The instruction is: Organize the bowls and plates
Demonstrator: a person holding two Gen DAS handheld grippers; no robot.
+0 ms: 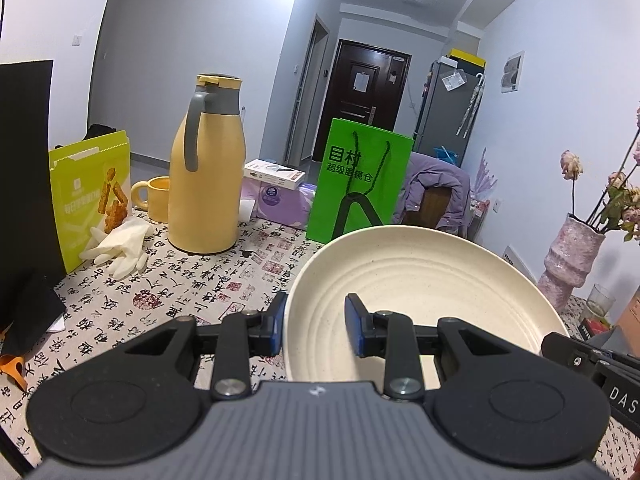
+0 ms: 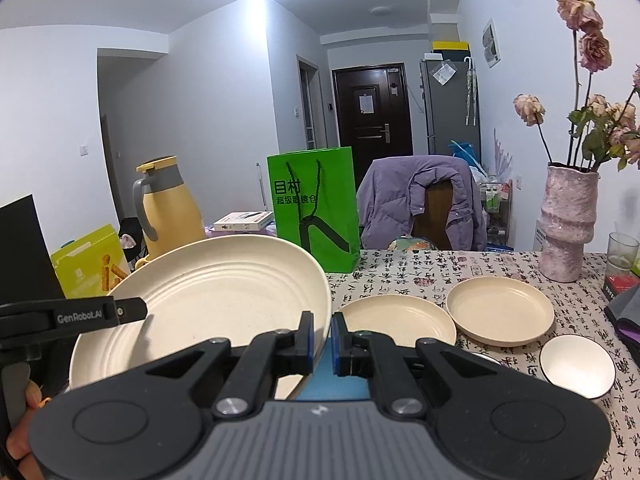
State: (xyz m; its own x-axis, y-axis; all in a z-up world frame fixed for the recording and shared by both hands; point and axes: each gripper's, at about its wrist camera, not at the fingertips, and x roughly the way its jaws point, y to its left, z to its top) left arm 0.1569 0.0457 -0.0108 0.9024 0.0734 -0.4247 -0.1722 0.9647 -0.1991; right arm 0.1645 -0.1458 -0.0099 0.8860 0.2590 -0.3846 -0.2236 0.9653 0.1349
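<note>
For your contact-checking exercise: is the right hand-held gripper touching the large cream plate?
Touching. The right wrist view shows the right hand-held gripper pinching the large cream plate's rim between both pads.

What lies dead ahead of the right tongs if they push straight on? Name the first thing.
The right tongs are already shut on the big plate's rim. Straight beyond it, the green bag looks first in line, though depth is unclear.

You were working in a lived-in home: a dining table under a calligraphy-print tablecloth (image 2: 420,276), a yellow thermos jug (image 1: 206,164) near its far left edge, a pink vase of dried roses (image 2: 566,224) at the right edge, a grey fridge (image 2: 448,108) beside the dark entrance door (image 2: 372,112).
</note>
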